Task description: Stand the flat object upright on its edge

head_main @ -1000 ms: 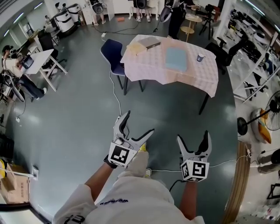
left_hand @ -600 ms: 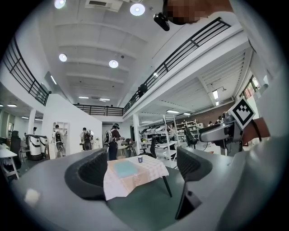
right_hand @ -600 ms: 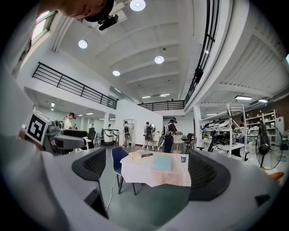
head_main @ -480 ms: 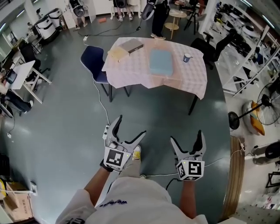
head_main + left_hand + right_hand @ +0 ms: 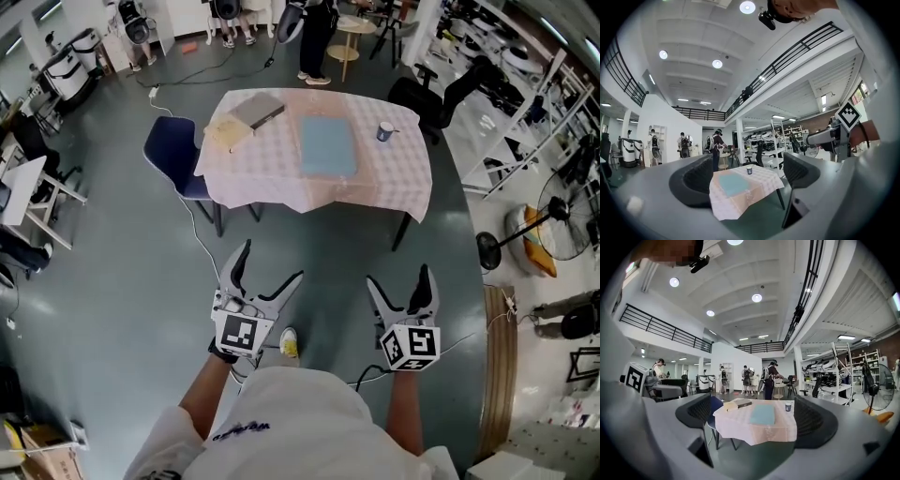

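A table with a pink checked cloth stands ahead on the grey floor. A flat blue pad lies in its middle. A grey book lies flat at its far left, partly on a yellowish flat thing. A small cup stands at the right. My left gripper and right gripper hang open and empty over the floor, well short of the table. The left gripper view frames the blue pad between open jaws. The right gripper view does the same with the pad and the book.
A blue chair stands at the table's left side, with a white cable running over the floor near it. A black chair, a floor fan and shelving stand to the right. People stand beyond the table.
The table has come nearer in the head view and slid left. Both grippers stayed open and kept their spot in front of the body.
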### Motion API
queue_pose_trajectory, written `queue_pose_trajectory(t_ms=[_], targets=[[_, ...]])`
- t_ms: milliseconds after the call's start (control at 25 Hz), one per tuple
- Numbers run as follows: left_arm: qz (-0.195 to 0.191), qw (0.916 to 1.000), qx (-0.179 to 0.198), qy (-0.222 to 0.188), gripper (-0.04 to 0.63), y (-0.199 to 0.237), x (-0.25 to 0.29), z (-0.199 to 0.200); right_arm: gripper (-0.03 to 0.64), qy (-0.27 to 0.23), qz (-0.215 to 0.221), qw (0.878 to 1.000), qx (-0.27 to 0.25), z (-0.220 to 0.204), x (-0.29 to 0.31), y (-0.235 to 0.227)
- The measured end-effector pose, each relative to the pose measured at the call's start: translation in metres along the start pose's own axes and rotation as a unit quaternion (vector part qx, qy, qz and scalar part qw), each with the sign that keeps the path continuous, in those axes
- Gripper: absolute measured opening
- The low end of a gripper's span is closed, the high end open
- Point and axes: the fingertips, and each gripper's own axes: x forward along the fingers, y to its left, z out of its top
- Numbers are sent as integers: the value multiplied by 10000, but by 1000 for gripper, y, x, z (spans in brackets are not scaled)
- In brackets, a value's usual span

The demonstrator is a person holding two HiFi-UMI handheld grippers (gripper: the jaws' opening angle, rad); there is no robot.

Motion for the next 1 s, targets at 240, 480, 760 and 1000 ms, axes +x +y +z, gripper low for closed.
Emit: queue_pose_trajectory(t_ms=[240,480,760,1000], targets=[[-151,9995,-180,191,463,34,36,-28,533,127,-104,9999,-30,2,36,10],[-262,9991,-220,257,462,41,62,-39,532,310,-130,9994,35,-12,64,4],[-219,9991,-139,337,460,58,112,-52,522,405,30,9991,137,-25,125,-22],[-158,9990,-71,420,460,75,194,-68,522,448,269,9986,68,-26,211,-62]])
